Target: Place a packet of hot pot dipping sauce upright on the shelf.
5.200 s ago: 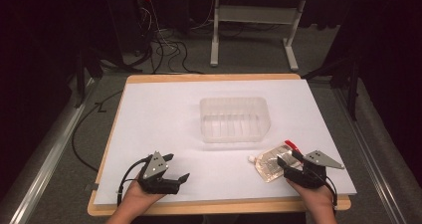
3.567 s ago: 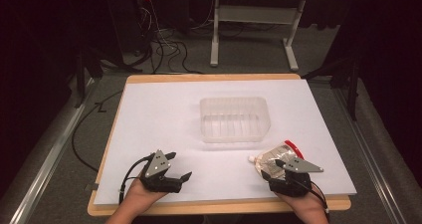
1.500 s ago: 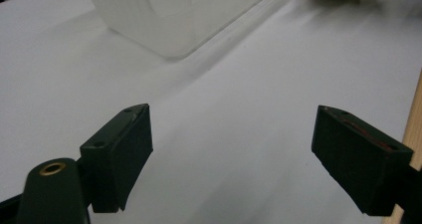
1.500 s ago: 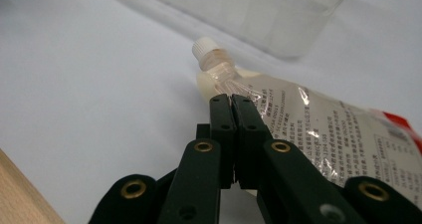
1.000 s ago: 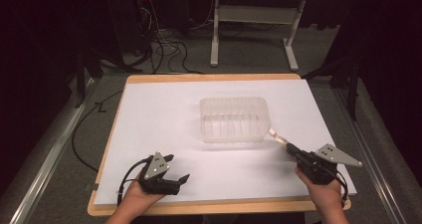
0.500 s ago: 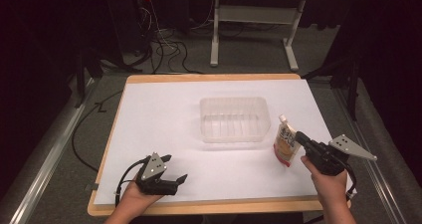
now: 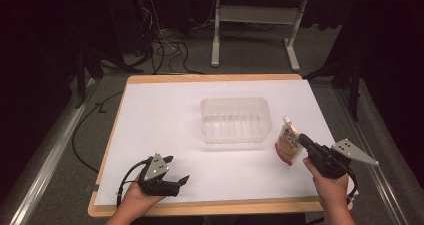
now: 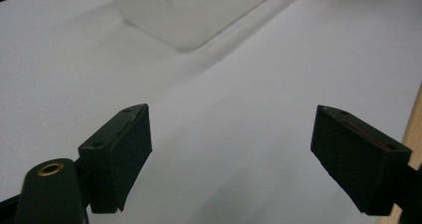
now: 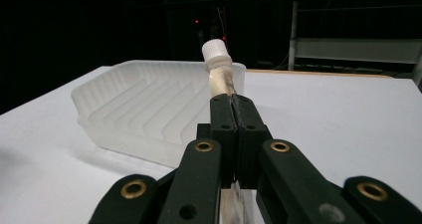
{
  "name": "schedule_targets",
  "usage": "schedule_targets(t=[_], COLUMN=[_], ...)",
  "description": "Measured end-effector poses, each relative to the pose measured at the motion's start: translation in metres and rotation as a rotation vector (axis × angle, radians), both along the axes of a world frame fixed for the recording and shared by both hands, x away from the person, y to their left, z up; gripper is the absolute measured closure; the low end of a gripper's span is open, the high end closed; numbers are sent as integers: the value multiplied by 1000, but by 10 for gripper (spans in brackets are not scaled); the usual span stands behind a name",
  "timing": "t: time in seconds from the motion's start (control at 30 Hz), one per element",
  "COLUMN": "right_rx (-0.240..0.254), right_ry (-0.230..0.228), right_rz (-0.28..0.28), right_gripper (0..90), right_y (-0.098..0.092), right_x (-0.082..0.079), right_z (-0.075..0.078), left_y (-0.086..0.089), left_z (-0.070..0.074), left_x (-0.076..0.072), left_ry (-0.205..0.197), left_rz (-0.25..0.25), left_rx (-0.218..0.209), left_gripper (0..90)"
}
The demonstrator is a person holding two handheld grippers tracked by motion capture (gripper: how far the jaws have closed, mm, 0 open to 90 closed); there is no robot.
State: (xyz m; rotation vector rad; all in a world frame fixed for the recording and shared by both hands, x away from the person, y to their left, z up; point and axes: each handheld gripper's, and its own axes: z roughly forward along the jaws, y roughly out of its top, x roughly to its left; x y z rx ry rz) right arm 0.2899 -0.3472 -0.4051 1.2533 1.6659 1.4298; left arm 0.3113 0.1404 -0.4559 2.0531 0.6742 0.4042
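Observation:
My right gripper (image 7: 301,139) is shut on a spouted pouch (image 7: 288,145) with a white cap, holding it upright above the white sheet, just right of the clear plastic tub (image 7: 234,120). From the right gripper view the jaws (image 9: 232,115) pinch the pouch edge, and its white cap (image 9: 215,52) rises in front of the tub (image 9: 144,115). My left gripper (image 7: 175,171) rests on the table near the front left, open, with nothing between its jaws (image 8: 231,149). The tub's corner (image 8: 189,10) lies ahead of it.
White paper (image 7: 165,120) covers the wooden table (image 7: 220,78). Cables and a desk frame (image 7: 255,30) stand on the floor beyond the far edge. A metal rail (image 7: 385,180) runs along the right side.
The right gripper closed on the pouch lying at the front right, lifted it and turned it upright, moving it toward the tub's right side. The left gripper stayed put.

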Motion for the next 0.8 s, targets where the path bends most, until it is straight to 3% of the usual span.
schedule_targets(t=[0.47, 0.8], right_rx=[9, 0], right_ry=[3, 11], right_rz=[-8, -15], right_gripper=[849, 743], right_y=[-3, -3], right_x=[-3, -1], right_z=[-1, -1], left_y=[0, -1], left_z=[0, 0], left_x=[0, 0], left_ry=[2, 3], left_rz=[0, -1], left_rx=[2, 3], left_gripper=[168, 168])
